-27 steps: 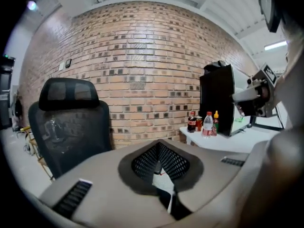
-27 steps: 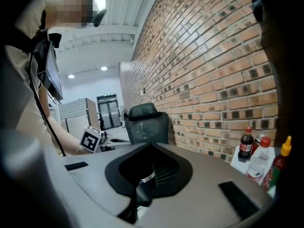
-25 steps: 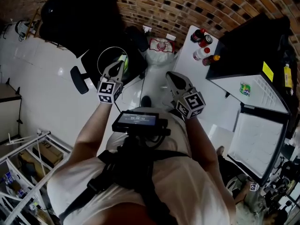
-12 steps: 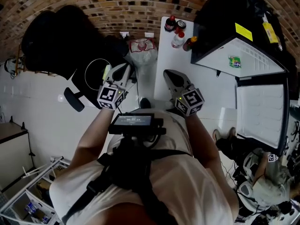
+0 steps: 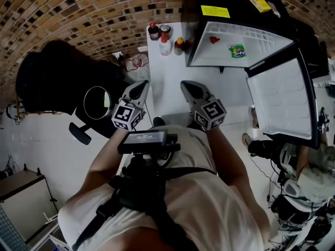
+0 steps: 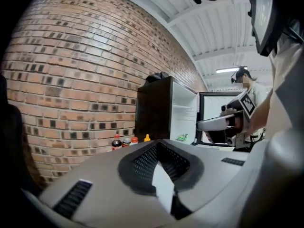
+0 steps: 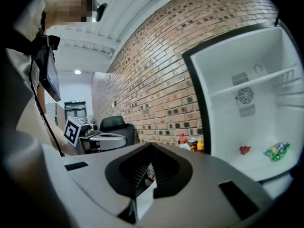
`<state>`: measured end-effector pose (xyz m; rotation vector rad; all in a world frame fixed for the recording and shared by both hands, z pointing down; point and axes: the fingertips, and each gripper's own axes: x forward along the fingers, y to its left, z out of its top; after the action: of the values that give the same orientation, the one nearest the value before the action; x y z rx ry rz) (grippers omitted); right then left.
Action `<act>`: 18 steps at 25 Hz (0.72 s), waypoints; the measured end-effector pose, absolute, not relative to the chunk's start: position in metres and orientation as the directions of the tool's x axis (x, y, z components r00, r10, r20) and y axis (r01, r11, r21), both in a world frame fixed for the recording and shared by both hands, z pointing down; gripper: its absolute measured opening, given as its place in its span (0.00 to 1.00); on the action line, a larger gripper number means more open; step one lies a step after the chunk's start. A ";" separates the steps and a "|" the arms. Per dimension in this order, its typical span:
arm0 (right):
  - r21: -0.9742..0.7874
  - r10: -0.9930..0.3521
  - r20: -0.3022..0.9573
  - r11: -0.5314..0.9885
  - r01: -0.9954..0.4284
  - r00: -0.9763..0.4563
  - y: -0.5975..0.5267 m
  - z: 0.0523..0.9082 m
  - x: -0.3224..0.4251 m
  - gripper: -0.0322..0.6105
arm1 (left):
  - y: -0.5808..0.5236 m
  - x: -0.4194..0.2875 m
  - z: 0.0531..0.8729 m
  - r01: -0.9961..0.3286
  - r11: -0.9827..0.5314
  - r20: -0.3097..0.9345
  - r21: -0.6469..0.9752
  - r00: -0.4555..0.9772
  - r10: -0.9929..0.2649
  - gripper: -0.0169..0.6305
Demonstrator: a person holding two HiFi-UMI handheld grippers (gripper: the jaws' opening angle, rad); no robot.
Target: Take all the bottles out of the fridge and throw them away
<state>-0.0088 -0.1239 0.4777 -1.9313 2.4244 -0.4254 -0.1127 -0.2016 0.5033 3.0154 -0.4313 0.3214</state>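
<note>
While left tool point(image 5: 141, 84) and right tool point(image 5: 186, 84) are clenched empty, bottles point(image 5: 165, 46) stand grouped on counter point(image 5: 167, 80) just left of open fridge point(image 5: 235, 41) | no bottle visible inside fridge | judgement: removal apparently done, disposal outstanding.

- The fridge point(image 5: 235, 38) had black outer walls and a white inside. Its door point(image 5: 282, 95) was swung wide open, on the right in the head view.
- Four small containers stood upright in a tight cluster on the white surface point(image 5: 167, 82), just left of the fridge and close to the brick wall point(image 5: 104, 14).
- They were a dark bottle point(image 5: 153, 31) with a red cap, a clear bottle point(image 5: 165, 46) with a red cap, a yellow-orange bottle point(image 5: 179, 46) and a round-topped one point(image 5: 165, 29) (bottle or can, too small to tell).
</note>
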 end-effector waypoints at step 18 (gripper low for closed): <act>-0.229 -0.991 0.123 0.015 -0.973 -0.044 -0.030 0.470 0.151 0.03 | -0.105 0.070 0.481 -0.054 -0.997 0.203 0.055 0.978 -0.041 0.03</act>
<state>0.1508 -0.0299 0.4697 -2.1210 2.1857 -0.3872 0.0702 -0.1054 0.4807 3.0646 -0.0736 0.3123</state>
